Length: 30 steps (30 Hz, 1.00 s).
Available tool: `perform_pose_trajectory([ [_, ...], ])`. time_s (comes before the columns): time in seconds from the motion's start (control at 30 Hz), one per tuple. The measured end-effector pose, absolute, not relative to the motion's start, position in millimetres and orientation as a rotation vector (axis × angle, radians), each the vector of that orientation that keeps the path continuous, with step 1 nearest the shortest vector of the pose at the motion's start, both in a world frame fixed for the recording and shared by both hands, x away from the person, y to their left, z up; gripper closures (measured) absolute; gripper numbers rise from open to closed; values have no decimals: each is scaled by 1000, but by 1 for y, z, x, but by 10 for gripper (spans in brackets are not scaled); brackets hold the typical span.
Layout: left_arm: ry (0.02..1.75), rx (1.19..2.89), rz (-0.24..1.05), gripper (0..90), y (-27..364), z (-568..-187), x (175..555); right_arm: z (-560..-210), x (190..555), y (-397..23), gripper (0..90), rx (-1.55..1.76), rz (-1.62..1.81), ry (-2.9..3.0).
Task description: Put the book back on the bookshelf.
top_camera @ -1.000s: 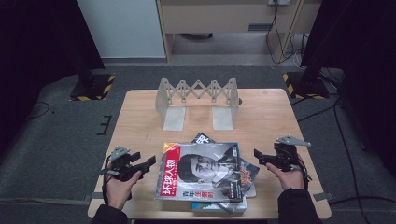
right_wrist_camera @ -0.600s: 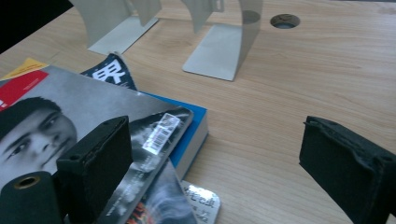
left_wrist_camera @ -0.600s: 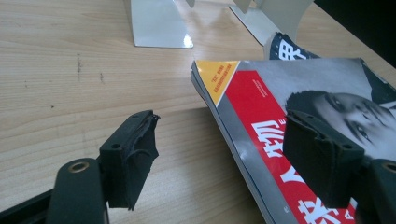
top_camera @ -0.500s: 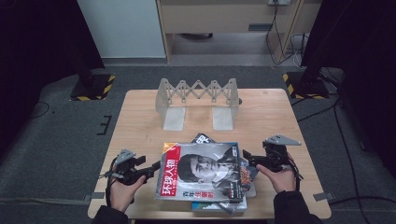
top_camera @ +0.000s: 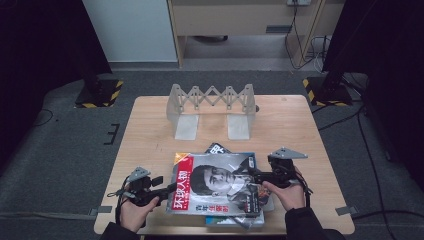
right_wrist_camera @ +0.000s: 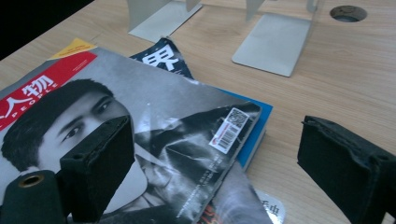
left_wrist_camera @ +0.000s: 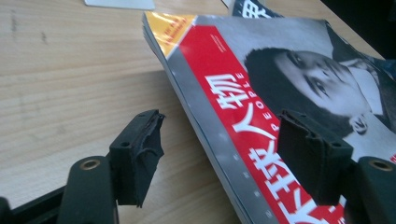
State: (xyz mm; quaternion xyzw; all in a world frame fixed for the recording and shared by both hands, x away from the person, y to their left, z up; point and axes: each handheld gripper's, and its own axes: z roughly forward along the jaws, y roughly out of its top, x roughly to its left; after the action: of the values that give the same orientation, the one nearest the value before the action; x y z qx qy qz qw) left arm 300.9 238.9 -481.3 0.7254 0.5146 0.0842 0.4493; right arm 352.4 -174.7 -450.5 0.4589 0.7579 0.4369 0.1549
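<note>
My left tongs have been closing around the top magazine's spine, not pinching yet; my right tongs gape at its other edge to lift it.

The top magazine covers most of the stack under it, so in the high view only a dark corner of a second magazine, a strip of a blue cover and some edges along the near side peek out, and how many lie there cannot be told. In the left gripper view the top magazine's cover runs off the right and bottom edges, and one pad of the left tongs hides part of its red title band. In the right gripper view a pad of the right tongs blocks the lower part of the cover, the barcode sticker is too small to read, and the folding metal rack is cut off at the top edge.
</note>
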Motion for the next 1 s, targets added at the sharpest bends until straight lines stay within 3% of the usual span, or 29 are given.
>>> perform_pose_trajectory([
  [0.47, 1276, 1852, 107, 316, 230, -491, 294, -466, 347, -157, 153, 1281, 1241, 2259],
  [1.0, 1264, 1836, -106, 247, 222, -505, 301, -482, 346, -143, 154, 1249, 1200, 2311],
])
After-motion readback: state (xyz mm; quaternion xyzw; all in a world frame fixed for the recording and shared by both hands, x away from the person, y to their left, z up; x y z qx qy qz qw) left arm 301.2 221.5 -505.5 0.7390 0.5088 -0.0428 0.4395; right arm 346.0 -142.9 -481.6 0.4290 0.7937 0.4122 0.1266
